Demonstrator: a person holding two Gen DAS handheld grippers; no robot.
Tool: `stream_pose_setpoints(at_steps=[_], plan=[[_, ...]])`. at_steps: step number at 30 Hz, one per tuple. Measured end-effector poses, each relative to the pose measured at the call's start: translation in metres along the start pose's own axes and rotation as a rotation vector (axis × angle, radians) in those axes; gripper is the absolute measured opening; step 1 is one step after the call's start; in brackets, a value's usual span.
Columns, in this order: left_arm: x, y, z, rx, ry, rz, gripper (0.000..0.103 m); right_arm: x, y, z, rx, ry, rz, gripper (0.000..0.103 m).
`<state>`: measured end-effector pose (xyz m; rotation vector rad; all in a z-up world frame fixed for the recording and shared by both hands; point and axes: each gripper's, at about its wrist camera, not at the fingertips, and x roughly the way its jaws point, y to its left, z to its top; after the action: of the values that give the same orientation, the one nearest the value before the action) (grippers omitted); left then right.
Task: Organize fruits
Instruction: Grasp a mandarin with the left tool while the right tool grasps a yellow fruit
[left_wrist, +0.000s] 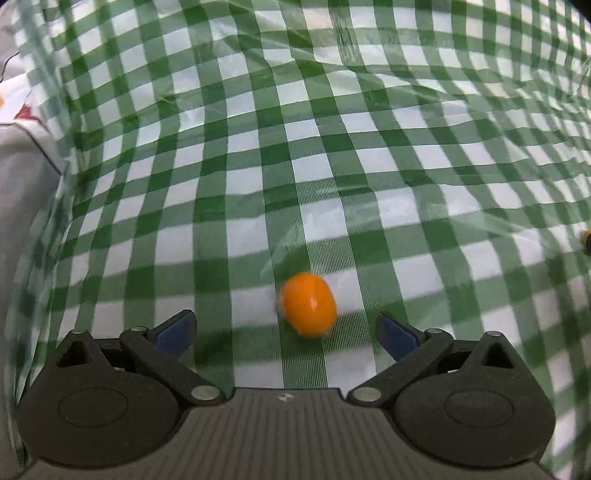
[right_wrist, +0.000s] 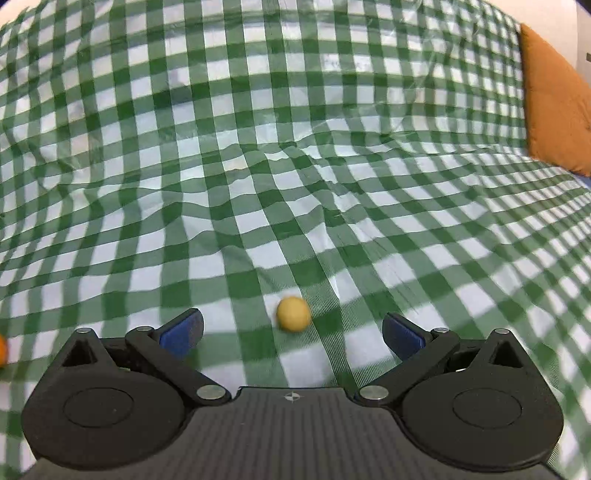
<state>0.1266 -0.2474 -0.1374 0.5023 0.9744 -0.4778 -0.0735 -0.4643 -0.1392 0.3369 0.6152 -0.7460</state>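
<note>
A small orange oval fruit lies on the green-and-white checked cloth, just ahead of my left gripper and between its spread blue-padded fingers. The left gripper is open and empty. In the right wrist view a small round yellow fruit lies on the same cloth, just ahead of my right gripper, between its open fingers. The right gripper is open and empty. An orange fruit shows at that view's left edge.
The cloth is wrinkled and covered by clear plastic. An orange cushion stands at the far right in the right wrist view. A grey surface borders the cloth on the left. A dark and yellow object shows at the right edge.
</note>
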Motion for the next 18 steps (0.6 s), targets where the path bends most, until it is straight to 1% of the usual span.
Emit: stream_pose_setpoints(at_steps=[2,3,4,5,6,7,8,10,13,14,15,16,17,18], plan=[[0.014,-0.002,0.005,0.008,0.018,-0.008,0.103,0.019,0.0,0.001,-0.015,0.017,0.024,0.102],[0.023,-0.002,0.007,0.008,0.041,-0.02,0.103,0.027,0.0,0.001,-0.021,0.025,0.034,0.102],[0.032,0.0,0.008,-0.001,0.073,-0.037,0.103,0.035,-0.001,0.0,-0.023,0.041,0.046,0.102],[0.035,0.006,0.008,-0.042,0.072,-0.061,0.103,0.044,-0.001,-0.003,-0.025,0.061,0.048,0.103],[0.037,0.012,0.008,-0.085,0.073,-0.078,0.103,0.045,0.001,-0.008,-0.065,0.004,0.04,0.102],[0.037,0.013,0.008,-0.084,0.073,-0.081,0.103,0.047,0.004,-0.011,-0.09,-0.016,0.038,0.102],[0.037,0.013,0.007,-0.073,0.065,-0.077,0.103,0.046,0.003,-0.013,-0.083,-0.027,0.042,0.102],[0.037,0.012,0.006,-0.064,0.055,-0.068,0.103,0.048,0.001,-0.012,-0.072,-0.024,0.049,0.102],[0.037,0.015,0.008,-0.073,0.062,-0.074,0.102,0.049,0.003,-0.013,-0.079,-0.017,0.041,0.101],[0.036,0.017,0.007,-0.083,0.052,-0.07,0.092,0.047,0.003,-0.013,-0.072,-0.014,0.037,0.097],[0.032,0.016,0.007,-0.085,0.031,-0.062,0.073,0.044,0.002,-0.013,-0.06,-0.023,0.03,0.075],[0.027,0.015,0.007,-0.069,0.014,-0.063,0.061,0.04,0.001,-0.014,-0.05,-0.027,0.029,0.048],[0.022,0.011,0.008,-0.051,0.013,-0.079,0.038,0.037,0.0,-0.014,-0.038,-0.018,0.023,0.038],[0.02,0.011,0.009,-0.049,0.023,-0.091,0.038,0.036,-0.001,-0.013,-0.027,-0.009,0.021,0.027]])
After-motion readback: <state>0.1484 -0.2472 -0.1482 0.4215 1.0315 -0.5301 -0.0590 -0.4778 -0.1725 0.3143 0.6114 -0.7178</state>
